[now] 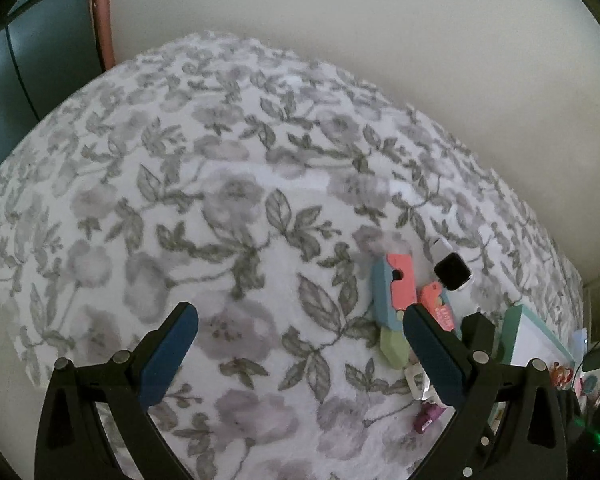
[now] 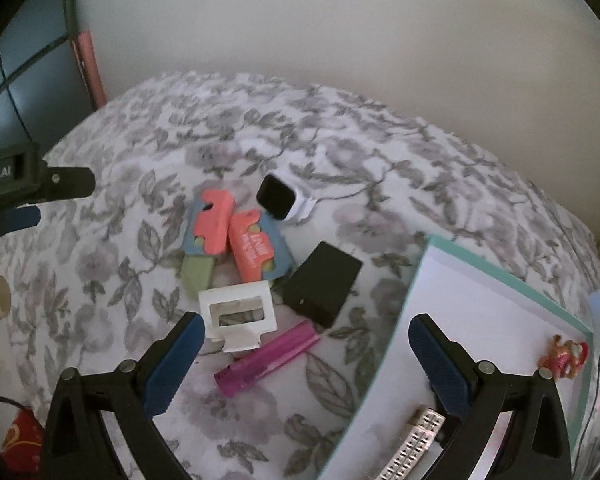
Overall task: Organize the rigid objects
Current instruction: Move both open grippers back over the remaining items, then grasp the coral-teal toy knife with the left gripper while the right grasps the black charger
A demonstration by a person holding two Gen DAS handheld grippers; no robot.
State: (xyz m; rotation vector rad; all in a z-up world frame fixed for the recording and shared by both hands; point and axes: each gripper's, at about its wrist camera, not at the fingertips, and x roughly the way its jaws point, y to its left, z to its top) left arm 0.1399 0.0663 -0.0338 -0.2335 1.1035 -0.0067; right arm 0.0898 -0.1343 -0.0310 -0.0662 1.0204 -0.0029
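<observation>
Small hard items gathered on a floral blanket [image 2: 112, 264], beside a teal-rimmed tray [image 2: 504, 280]; both claws spread wide and empty.

In the right wrist view, the right gripper [image 2: 306, 336] is held over the pile with nothing between its blue pads. A white plastic frame [image 2: 238, 314] is seen at 12 o'clock, just beyond the claw tips, with a purple lighter [image 2: 266, 360] touching its near edge. A black box [image 2: 322, 284] is placed at 1 o'clock, two pink-and-blue cards [image 2: 236, 236] at 11 o'clock, and a smartwatch [image 2: 278, 198] farther off at 12 o'clock. The tray lies at 3 o'clock, holding a metal watch strap [image 2: 414, 446] and a small red figure [image 2: 564, 354]. The left gripper [image 1: 300, 326] is held open over bare blanket, nothing gripped; the cards appear at its 1 o'clock.
</observation>
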